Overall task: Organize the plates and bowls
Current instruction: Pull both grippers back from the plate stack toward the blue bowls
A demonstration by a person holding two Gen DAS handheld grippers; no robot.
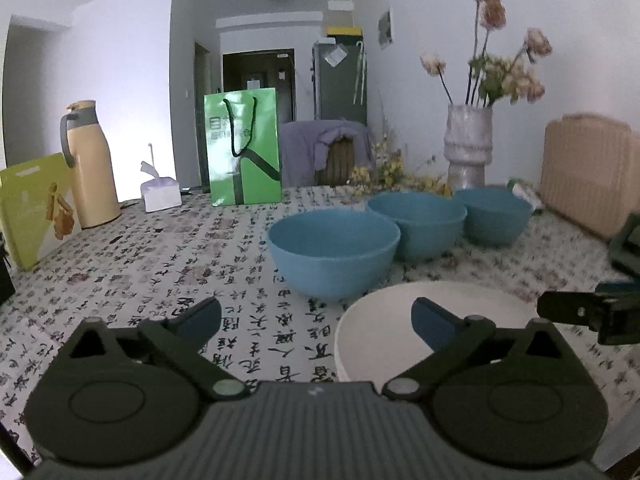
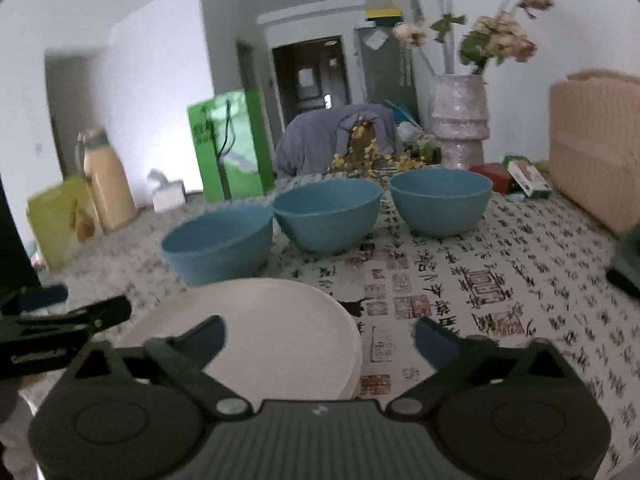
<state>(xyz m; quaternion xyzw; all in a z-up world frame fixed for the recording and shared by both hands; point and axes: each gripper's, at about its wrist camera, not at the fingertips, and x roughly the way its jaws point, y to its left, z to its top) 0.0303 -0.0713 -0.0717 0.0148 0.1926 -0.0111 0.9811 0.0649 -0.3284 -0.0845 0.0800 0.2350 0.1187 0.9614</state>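
Three blue bowls stand in a row on the patterned tablecloth: the near bowl (image 1: 334, 250) (image 2: 218, 242), the middle bowl (image 1: 418, 222) (image 2: 327, 214) and the far bowl (image 1: 494, 214) (image 2: 440, 206). A white plate stack (image 1: 390, 326) (image 2: 280, 332) lies in front of them. My left gripper (image 1: 316, 320) is open, its right fingertip over the plate's left part, nothing between the pads. My right gripper (image 2: 320, 338) is open too, its left fingertip over the plate, its right one over bare cloth. Each gripper shows at the other view's edge: the right gripper (image 1: 576, 312), the left gripper (image 2: 72, 312).
At the table's back stand a green paper bag (image 1: 242, 148), a tan thermos jug (image 1: 90, 168), a yellow-green box (image 1: 32, 208), a tissue box (image 1: 160, 194), a pale vase of dried flowers (image 1: 468, 148) and a beige ribbed case (image 1: 588, 172). Small packets (image 2: 524, 178) lie by the vase.
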